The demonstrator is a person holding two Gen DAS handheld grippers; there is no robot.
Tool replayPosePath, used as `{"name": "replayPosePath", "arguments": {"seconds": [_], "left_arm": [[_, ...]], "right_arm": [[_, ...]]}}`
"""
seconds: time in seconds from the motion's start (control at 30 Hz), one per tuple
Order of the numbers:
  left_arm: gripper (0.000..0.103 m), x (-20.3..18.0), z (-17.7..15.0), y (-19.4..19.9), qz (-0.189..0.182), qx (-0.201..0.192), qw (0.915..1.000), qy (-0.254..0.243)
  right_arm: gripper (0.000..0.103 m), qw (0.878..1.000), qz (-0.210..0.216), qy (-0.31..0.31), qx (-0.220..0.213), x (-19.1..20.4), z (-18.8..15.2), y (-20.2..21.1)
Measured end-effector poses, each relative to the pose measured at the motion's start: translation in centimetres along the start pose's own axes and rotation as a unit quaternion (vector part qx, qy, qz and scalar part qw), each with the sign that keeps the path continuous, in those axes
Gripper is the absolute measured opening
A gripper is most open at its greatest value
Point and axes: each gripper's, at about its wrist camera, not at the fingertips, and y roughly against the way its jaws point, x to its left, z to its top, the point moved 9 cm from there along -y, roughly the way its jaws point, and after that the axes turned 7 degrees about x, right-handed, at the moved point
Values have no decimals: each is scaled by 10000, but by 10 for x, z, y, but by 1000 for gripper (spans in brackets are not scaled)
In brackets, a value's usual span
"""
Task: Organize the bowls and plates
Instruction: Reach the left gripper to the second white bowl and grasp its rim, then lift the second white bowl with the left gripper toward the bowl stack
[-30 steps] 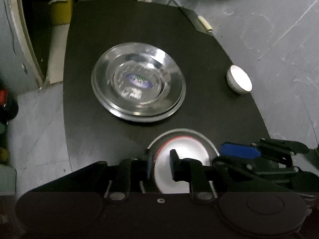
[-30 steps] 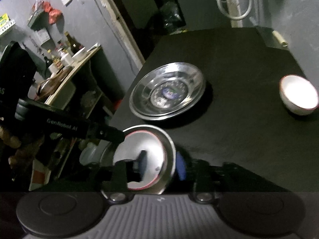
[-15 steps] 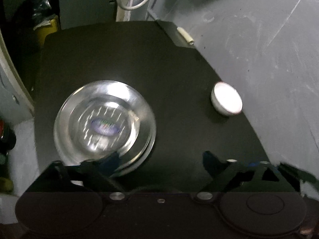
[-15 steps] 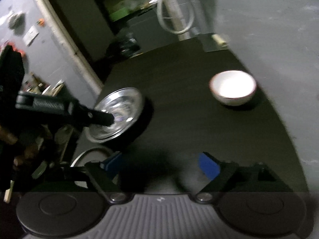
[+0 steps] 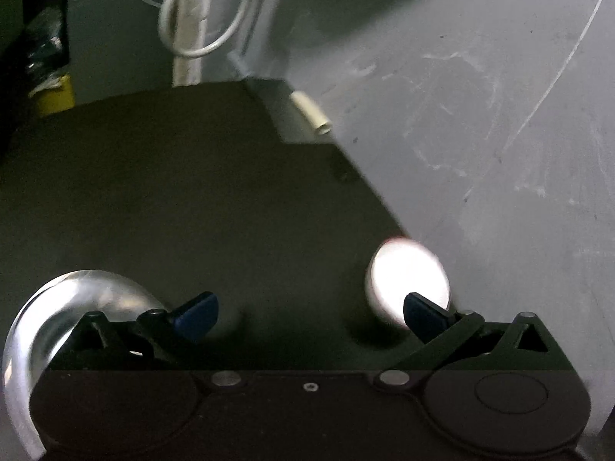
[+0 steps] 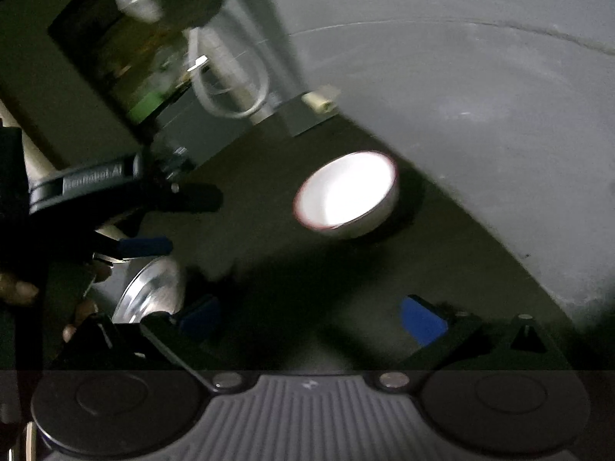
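White bowl (image 6: 346, 194) near the surface's right edge: rigid, breakable, slippery; grip its rim. Both claws gape wide, empty.

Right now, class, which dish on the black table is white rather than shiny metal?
The small white bowl with a red rim, standing near the wall; the steel plate is silver.

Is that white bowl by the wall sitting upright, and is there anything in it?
Upright: the white bowl rests on the black table, red-rimmed mouth up. Contents: cannot tell; the inside is glare-washed, though nothing shows.
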Motion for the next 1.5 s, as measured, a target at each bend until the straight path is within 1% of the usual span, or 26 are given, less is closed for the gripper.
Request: {"name": "replayPosePath", "arguments": {"seconds": [0.07,0.13,0.2,0.3,0.47,0.53,0.63,0.67,0.73,0.8,0.93,0.97,1.0,1.07,1.1,1.13,1.17,1.23,1.3,1.33,1.37,1.4,1.5], "left_arm": [[102,-11,13,-16,-47,27,9999,-130],[102,-19,21,-33,82,174,9994,-271],[102,-24,27,-48,186,300,9986,-391],[102,-32,33,-65,208,424,9974,-547],[102,-36,33,-78,175,644,9951,-730],[102,-36,33,-80,147,714,9943,-783],[102,-34,31,-83,200,805,9935,-776],[101,-33,30,-85,220,833,9934,-752],[98,-33,28,-86,213,875,9932,-738],[93,-35,26,-88,195,925,9927,-746],[78,-37,23,-90,122,1033,9921,-704],[72,-38,22,-91,70,1053,9920,-691],[68,-39,21,-92,22,1080,9918,-679],[51,-40,20,-93,-61,1112,9916,-660],[47,-41,19,-93,-99,1114,9915,-661],[39,-42,18,-93,-151,1126,9913,-660],[34,-43,17,-93,-208,1146,9910,-660],[33,-42,14,-91,-208,1118,9914,-654],[27,-39,11,-89,-235,1100,9917,-620],[22,-38,9,-88,-289,1118,9915,-603],[14,-38,7,-87,-383,1146,9910,-575],[10,-39,4,-86,-503,1170,9902,-566],[11,-39,-4,-79,-477,1164,9899,-652]], "right_arm": [[103,9997,-133,-106,-182,-7,8,-5],[103,9991,-242,-162,-307,-11,15,-10],[103,9984,-310,-311,-344,-16,22,-16],[102,9979,-300,-443,-367,-20,30,-26],[91,9972,-423,-440,-443,-24,37,-37],[83,9970,-463,-445,-439,-26,38,-39],[76,9966,-479,-472,-473,-28,39,-39],[75,9966,-465,-475,-485,-28,40,-40],[70,9966,-456,-463,-515,-27,43,-42],[64,9967,-457,-432,-520,-26,47,-43],[57,9966,-474,-467,-479,-28,49,-46],[55,9966,-480,-475,-475,-29,50,-47],[52,9966,-484,-479,-471,-29,50,-47],[45,9967,-478,-491,-434,-31,50,-49],[44,9968,-466,-496,-418,-31,50,-50],[42,9969,-443,-503,-415,-31,50,-50],[42,9970,-419,-499,-406,-31,50,-50],[42,9975,-362,-488,-372,-32,50,-50],[40,9980,-285,-460,-327,-34,48,-49],[37,9982,-265,-432,-315,-34,47,-48],[37,9985,-232,-406,-299,-33,46,-47],[35,9986,-206,-392,-283,-33,45,-47],[30,9990,-234,-324,-223,-30,41,-43]]}}
